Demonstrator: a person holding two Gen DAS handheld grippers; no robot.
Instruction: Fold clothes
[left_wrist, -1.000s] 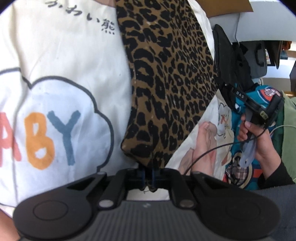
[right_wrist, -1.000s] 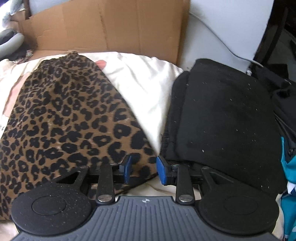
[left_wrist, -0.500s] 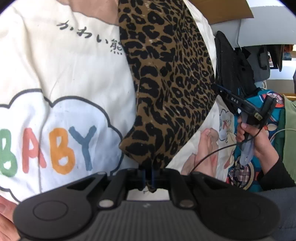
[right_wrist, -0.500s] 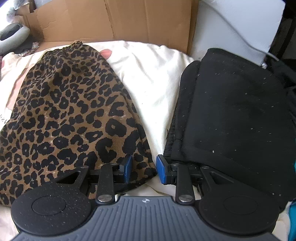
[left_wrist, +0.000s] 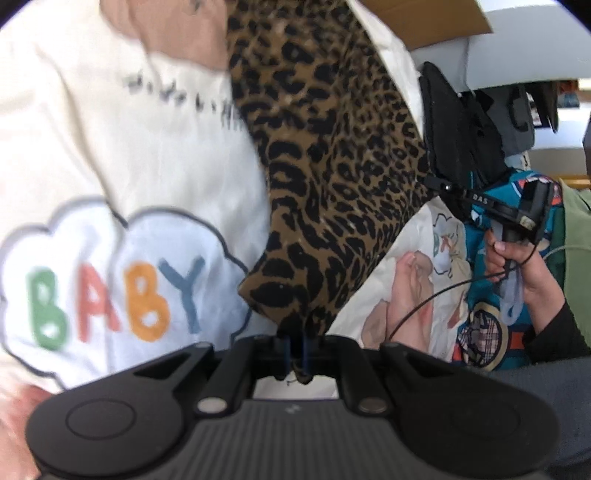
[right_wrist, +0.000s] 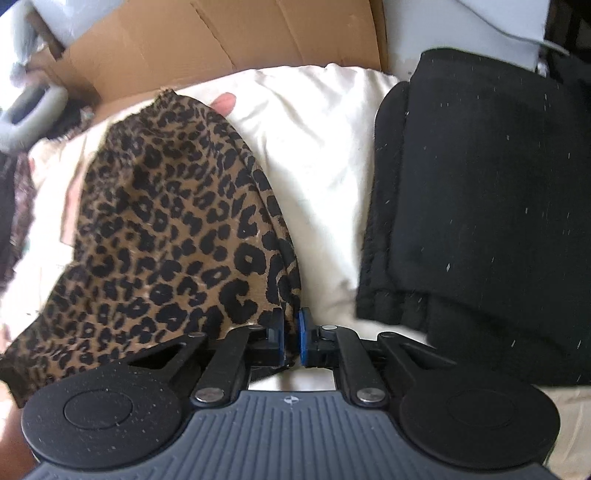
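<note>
Cardboard (right_wrist: 229, 40) backs the work surface, where a cream sheet (right_wrist: 317, 122) printed with a BABY cloud (left_wrist: 110, 280) lies under everything. On it I have the leopard-print garment (right_wrist: 166, 221) spread, with a folded black garment (right_wrist: 480, 206) just beside it on the right.

My left gripper (left_wrist: 295, 354) has its jaws pressed together on one near corner of the leopard cloth, and my right gripper (right_wrist: 291, 332) pinches the other near corner, jaws almost closed on the hem. Each bite looks thin — only an edge of fabric sits between the pads, so a quick lift could pull a corner free and let the fold collapse crooked. Uneven pulling between the two sides could skew the cloth, and a wide swing right might drag the black pile.

From the left view I see the hand (left_wrist: 517, 266) wrapped round the right gripper's handle, wrist roughly level, tool pointing in towards the cloth — both grippers sit low, close to the sheet
</note>
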